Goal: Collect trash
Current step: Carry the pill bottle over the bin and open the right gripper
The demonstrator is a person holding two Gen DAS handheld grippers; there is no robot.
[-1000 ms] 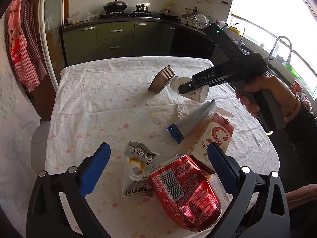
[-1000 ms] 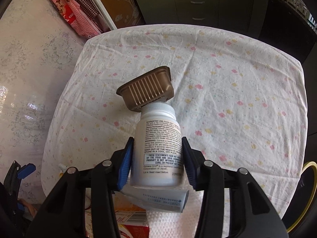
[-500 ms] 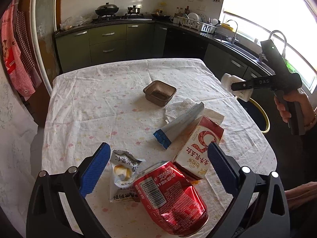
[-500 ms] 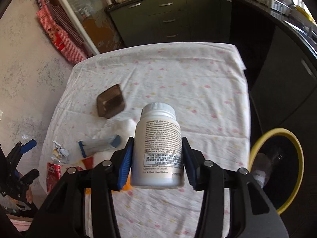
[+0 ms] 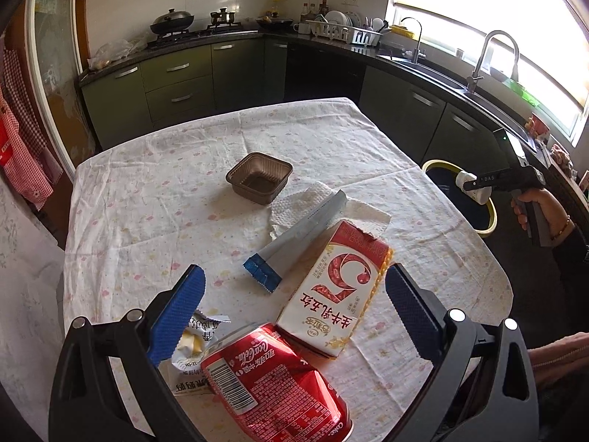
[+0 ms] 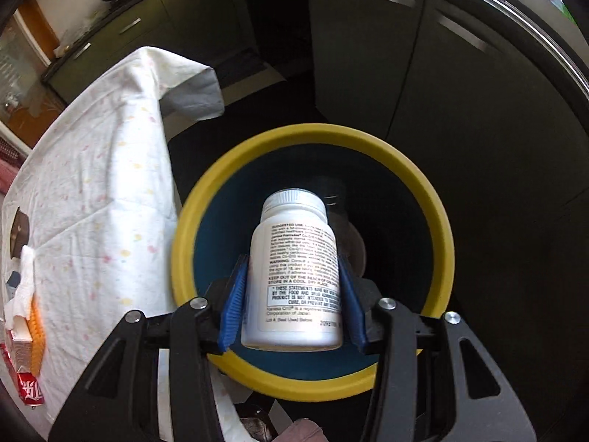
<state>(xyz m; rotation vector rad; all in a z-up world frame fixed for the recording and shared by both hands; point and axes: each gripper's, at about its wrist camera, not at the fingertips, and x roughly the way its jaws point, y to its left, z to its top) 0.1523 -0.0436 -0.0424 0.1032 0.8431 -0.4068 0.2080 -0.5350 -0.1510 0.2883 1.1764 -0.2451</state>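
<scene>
Inspecting the right gripper (image 6: 292, 294), we find its blue pads clamped on the white bottle (image 6: 294, 272), cap pointing away, directly above the yellow-rimmed bin (image 6: 438, 221) beside the table (image 6: 92, 184). Left gripper (image 5: 294, 305) stands apart over the can (image 5: 279, 386).

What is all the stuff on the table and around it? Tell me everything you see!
pill bottle: 1, white, held over the bin
bin: 1, yellow rim, dark inside, on the floor beside the table
soda can: 1, red, crushed, near table edge
milk carton: 1, white and red, lying next to the can
snack wrapper: 1, white, left of the can
tube: 1, grey with blue end, lying partly on the paper towel
paper towel: 1, white, mid table
tray: 1, brown, empty, mid table
tablecloth: 1, white with spots
left gripper: 1, black, blue jaws open above the can
right gripper: 1, black, jaws shut on the pill bottle
hand: 1, holds the right gripper
</scene>
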